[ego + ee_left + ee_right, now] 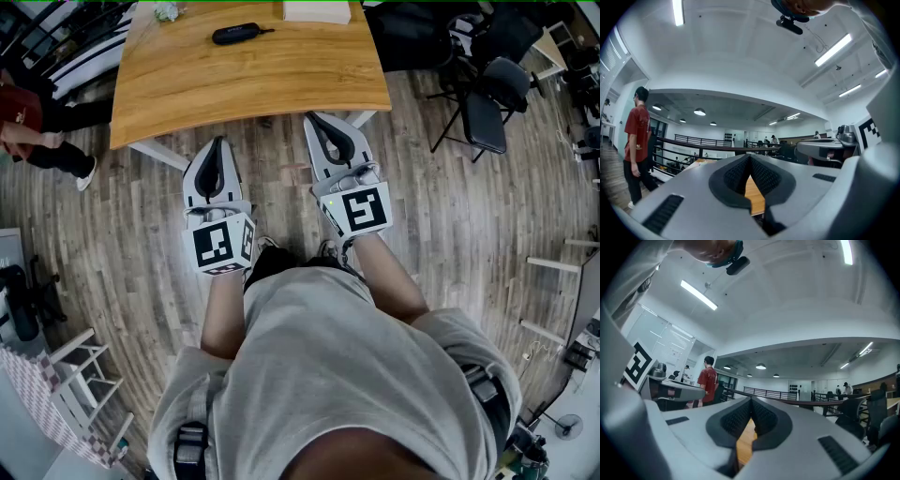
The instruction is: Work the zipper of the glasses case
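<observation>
Honey-coloured wood tops the bench (253, 84), and the black glasses case (239, 34) lies on it near the far edge, with a white box (317, 11) further right along that edge. The left tongs (219, 143) and right tongs (319, 120) are held level at the bench's near edge, tips pointing toward it, well apart from the case. Each pair is pressed together with nothing between. A person in a red shirt (23, 122) stands off the bench's left end, and a black chair (487, 108) off its right.
</observation>
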`<action>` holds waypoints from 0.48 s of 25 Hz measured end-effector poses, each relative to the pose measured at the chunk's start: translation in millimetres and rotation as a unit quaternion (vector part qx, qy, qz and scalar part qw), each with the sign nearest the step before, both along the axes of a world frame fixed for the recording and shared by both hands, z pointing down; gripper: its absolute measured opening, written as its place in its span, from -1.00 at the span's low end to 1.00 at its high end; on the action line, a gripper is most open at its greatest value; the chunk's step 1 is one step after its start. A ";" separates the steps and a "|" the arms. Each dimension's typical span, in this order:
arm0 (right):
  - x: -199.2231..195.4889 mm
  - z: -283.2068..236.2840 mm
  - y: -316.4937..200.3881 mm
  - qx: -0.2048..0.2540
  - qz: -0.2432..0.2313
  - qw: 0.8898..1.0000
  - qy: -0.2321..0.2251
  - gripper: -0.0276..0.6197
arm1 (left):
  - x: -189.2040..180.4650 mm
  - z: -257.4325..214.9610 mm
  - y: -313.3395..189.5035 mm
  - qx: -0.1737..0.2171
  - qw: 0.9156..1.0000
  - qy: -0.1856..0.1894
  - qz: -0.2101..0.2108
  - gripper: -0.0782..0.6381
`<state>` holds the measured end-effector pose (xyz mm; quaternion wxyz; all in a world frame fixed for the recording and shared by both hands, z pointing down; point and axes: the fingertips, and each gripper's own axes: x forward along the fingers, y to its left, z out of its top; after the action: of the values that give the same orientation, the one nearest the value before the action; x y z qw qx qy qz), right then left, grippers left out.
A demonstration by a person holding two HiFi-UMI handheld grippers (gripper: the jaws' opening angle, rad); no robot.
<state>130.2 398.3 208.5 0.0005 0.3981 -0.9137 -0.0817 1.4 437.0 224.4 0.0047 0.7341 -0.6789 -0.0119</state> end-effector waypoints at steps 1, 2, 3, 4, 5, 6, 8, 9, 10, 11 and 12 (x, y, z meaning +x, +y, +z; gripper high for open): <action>-7.3 -0.1 0.0 0.000 0.002 1.000 -0.002 -0.84 | -5.3 0.6 -0.4 -0.001 1.000 -0.001 0.006 -0.72; -14.3 0.2 0.1 -0.001 0.004 1.000 -0.002 -0.84 | -10.3 1.6 -0.9 -0.002 1.000 -0.001 0.013 -0.72; -20.9 1.1 0.1 -0.001 0.006 1.000 -0.002 -0.84 | -15.2 3.2 -1.4 -0.005 1.000 -0.002 0.019 -0.72; -27.1 2.5 -0.2 0.000 0.009 1.000 0.000 -0.84 | -19.8 5.4 -2.3 -0.008 1.000 -0.002 0.025 -0.72; -32.7 4.2 -0.9 0.002 0.014 1.000 0.004 -0.84 | -24.3 8.0 -3.5 -0.011 0.999 -0.002 0.031 -0.72; -37.6 5.8 -2.2 0.006 0.018 1.000 0.009 -0.84 | -28.9 10.7 -5.2 -0.014 0.999 -0.001 0.036 -0.72; -44.4 10.1 -5.6 0.006 0.026 1.000 0.016 -0.83 | -37.1 16.6 -9.4 -0.020 0.999 0.001 0.042 -0.72; -46.0 13.7 -7.4 -0.001 0.027 0.999 0.019 -0.83 | -40.1 20.0 -11.8 -0.024 0.999 0.004 0.044 -0.72; -46.9 16.9 -9.5 -0.008 0.028 0.999 0.021 -0.83 | -42.2 23.4 -14.6 -0.028 0.999 0.007 0.046 -0.72; -47.7 19.6 -12.5 -0.013 0.028 0.999 0.023 -0.83 | -43.6 26.7 -18.0 -0.031 0.998 0.009 0.049 -0.72; -49.1 21.4 -16.5 -0.015 0.027 0.999 0.024 -0.83 | -44.9 29.9 -22.2 -0.034 0.998 0.011 0.051 -0.72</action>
<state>81.1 381.8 229.9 0.0301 0.4207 -0.9034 -0.0777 -43.5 414.8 254.3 0.0381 0.7672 -0.6403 0.0034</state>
